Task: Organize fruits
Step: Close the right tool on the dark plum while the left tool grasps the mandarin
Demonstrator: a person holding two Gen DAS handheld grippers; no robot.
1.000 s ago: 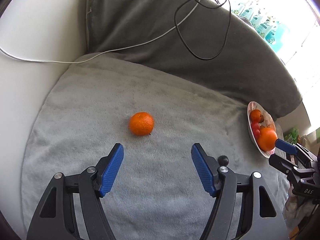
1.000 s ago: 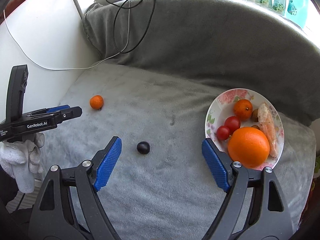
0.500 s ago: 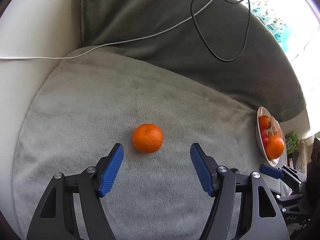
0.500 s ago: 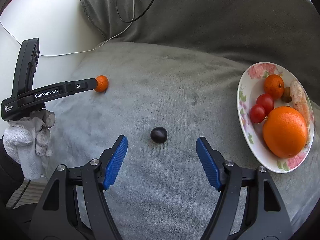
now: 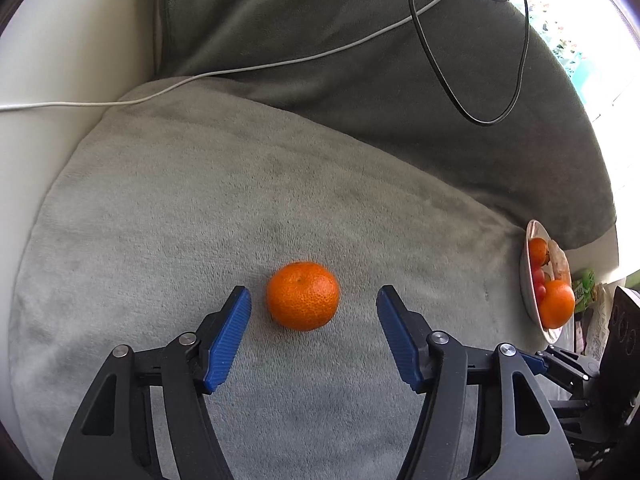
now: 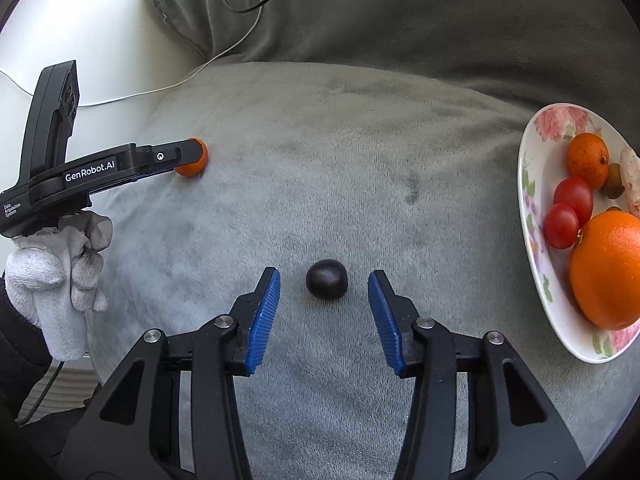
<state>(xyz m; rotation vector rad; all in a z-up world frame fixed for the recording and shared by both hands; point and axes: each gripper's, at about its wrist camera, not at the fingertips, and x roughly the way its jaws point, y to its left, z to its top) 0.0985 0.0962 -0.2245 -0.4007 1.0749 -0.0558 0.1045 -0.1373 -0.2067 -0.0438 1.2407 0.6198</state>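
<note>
A small orange mandarin [image 5: 303,296] lies on the grey blanket [image 5: 240,208], right between the tips of my open left gripper [image 5: 314,300], not touched. It also shows in the right wrist view [image 6: 194,160], partly behind the left gripper's body. A dark plum-like fruit [image 6: 327,279] lies between the tips of my open right gripper [image 6: 324,282], untouched. A floral plate [image 6: 532,208] at the right holds a big orange [image 6: 608,268], a small mandarin [image 6: 587,159] and two red tomatoes [image 6: 568,208]. The plate [image 5: 527,280] shows edge-on in the left wrist view.
A dark grey cushion [image 5: 360,60] rises behind the blanket, with a black cable [image 5: 472,80] and a white cable [image 5: 280,64] lying on it. A white surface [image 5: 60,60] borders the left side. The person's gloved hand [image 6: 52,280] holds the left gripper.
Both grippers moved forward and down. The mandarin now sits between the left fingers and the dark fruit between the right fingers. The right jaws have narrowed somewhat.
</note>
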